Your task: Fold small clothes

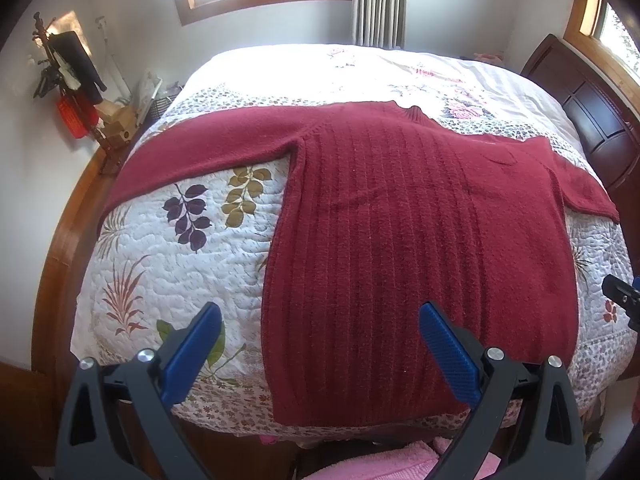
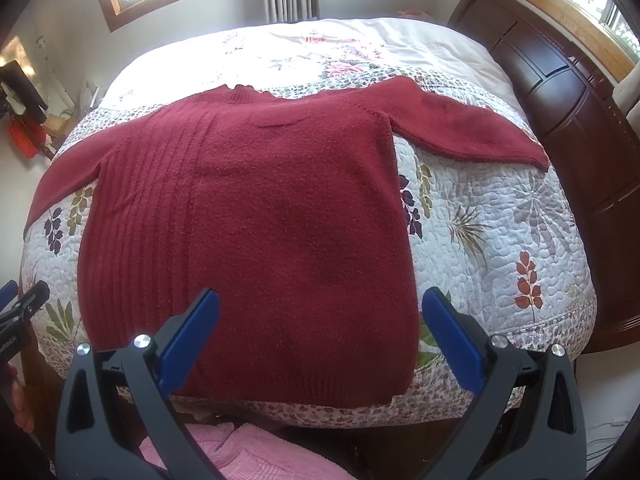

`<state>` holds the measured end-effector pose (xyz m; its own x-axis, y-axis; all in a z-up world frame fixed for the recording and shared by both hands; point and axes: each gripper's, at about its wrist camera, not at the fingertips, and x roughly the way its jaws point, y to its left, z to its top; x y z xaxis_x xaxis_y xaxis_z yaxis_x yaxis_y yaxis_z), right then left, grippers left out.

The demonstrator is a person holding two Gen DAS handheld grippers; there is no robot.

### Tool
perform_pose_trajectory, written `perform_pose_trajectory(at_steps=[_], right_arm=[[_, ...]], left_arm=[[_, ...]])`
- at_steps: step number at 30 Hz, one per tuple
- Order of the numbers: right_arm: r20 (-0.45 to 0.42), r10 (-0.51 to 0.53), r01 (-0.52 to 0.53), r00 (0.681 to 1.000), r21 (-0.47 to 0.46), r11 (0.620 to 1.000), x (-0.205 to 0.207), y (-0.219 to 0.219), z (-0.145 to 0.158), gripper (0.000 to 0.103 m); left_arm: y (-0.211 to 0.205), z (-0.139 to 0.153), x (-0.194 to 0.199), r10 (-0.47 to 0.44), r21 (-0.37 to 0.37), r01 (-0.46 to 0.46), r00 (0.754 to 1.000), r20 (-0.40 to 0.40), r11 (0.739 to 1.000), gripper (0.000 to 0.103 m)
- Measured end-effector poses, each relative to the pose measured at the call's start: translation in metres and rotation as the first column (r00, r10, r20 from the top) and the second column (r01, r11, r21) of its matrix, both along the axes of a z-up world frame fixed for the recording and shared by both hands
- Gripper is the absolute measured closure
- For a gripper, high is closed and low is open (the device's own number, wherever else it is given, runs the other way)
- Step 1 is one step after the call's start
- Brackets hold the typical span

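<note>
A dark red knitted sweater [image 1: 400,240] lies flat on the quilted bed, hem toward me, collar at the far side, both sleeves spread out sideways. The right wrist view shows the same sweater [image 2: 260,220] with its right sleeve [image 2: 472,124] stretched toward the headboard. My left gripper [image 1: 320,320] hovers open above the hem's left part, nothing between its blue pads. My right gripper [image 2: 320,308] hangs open over the hem's right part, also holding nothing. The other gripper's tip [image 1: 620,292] shows at the right edge of the left wrist view.
The bed carries a floral quilt [image 1: 180,240] inside a wooden frame [image 1: 56,260], with a dark headboard [image 2: 560,100] on the right. Pink cloth [image 2: 240,452] lies below the near bed edge. A cluttered stand with a red item [image 1: 76,116] sits left of the bed.
</note>
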<state>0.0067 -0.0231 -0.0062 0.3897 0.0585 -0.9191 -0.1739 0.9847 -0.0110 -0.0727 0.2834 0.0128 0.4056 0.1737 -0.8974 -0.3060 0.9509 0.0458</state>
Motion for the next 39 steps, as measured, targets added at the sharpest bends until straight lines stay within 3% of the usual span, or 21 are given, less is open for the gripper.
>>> perform_pose_trajectory(at_steps=[39], right_arm=[[-0.005,0.010,-0.010,1.000,0.034,0.999,0.0009,0.0009,-0.0010,0.003]], left_arm=[[-0.0011,0.0005,-0.0001,0.013,0.004,-0.013,1.000,-0.004,1.000,0.004]])
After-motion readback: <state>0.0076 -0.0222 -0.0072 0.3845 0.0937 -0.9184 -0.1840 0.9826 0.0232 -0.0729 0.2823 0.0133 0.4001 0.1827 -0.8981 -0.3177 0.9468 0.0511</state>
